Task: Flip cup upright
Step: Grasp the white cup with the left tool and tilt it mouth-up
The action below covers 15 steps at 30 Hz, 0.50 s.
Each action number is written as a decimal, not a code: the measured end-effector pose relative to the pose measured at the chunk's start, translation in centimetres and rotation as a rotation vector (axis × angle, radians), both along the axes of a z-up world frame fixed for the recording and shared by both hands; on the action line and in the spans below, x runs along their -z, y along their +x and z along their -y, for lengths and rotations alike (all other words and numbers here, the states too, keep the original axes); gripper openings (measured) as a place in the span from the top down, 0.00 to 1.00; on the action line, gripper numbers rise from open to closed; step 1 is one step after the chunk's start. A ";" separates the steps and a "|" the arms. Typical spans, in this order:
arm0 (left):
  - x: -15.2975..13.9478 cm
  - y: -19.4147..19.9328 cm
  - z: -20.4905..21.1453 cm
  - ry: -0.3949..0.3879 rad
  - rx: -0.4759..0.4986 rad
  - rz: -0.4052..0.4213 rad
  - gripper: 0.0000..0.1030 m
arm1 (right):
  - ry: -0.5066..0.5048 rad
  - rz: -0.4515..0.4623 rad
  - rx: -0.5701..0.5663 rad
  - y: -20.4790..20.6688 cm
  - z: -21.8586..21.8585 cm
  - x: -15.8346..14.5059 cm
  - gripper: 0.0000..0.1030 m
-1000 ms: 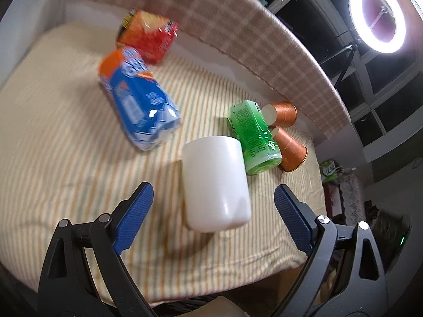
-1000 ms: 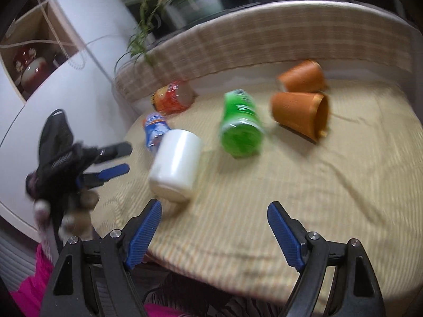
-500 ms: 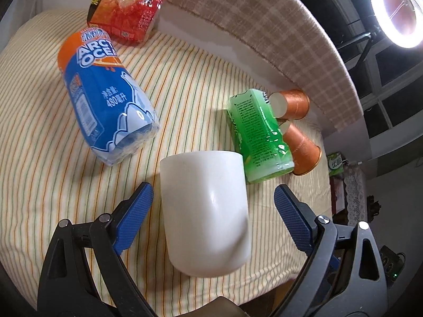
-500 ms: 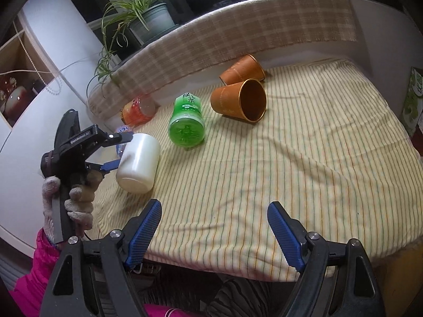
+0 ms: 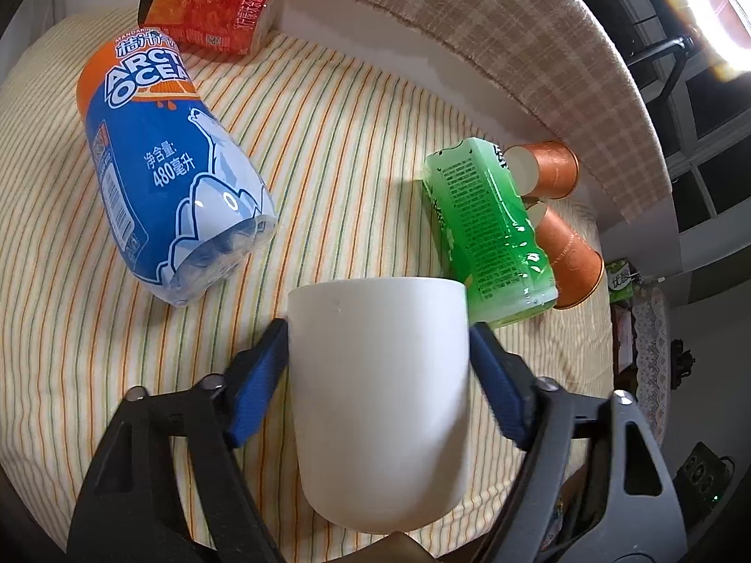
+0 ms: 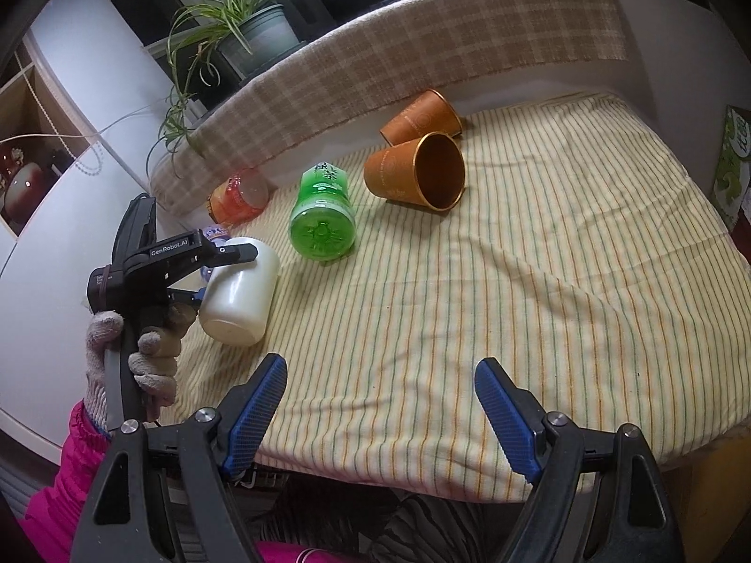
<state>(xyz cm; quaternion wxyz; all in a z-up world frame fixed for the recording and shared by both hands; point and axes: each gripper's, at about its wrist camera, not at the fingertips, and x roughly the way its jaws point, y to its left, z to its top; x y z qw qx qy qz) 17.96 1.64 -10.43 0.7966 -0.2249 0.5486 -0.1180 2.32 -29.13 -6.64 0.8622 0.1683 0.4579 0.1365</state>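
Note:
A white cup lies on its side on the striped cloth, its base toward the left wrist camera. My left gripper has its blue pads pressed against both sides of the cup. In the right wrist view the cup lies at the table's left edge with the left gripper clamped around it. My right gripper is open and empty, above the table's near edge.
A blue and orange bottle, a red packet, a green bottle and two orange paper cups lie on the striped table. A plaid ledge with a potted plant runs behind.
My left gripper moved forward around the white cup and closed its pads on it. The right gripper has drawn back and steadied, still open.

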 end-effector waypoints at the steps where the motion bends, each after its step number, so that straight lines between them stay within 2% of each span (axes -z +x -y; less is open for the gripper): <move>1: 0.0 0.0 0.0 0.003 0.000 0.003 0.25 | 0.001 -0.001 0.003 0.0 0.1 0.0 0.18; 7: -0.7 -0.7 0.4 0.019 0.005 0.033 0.25 | 0.003 0.000 0.007 0.0 0.2 0.1 0.18; 15: -3.0 -2.8 1.7 0.091 0.030 0.152 0.25 | 0.006 0.000 -0.004 0.3 -0.4 0.1 0.18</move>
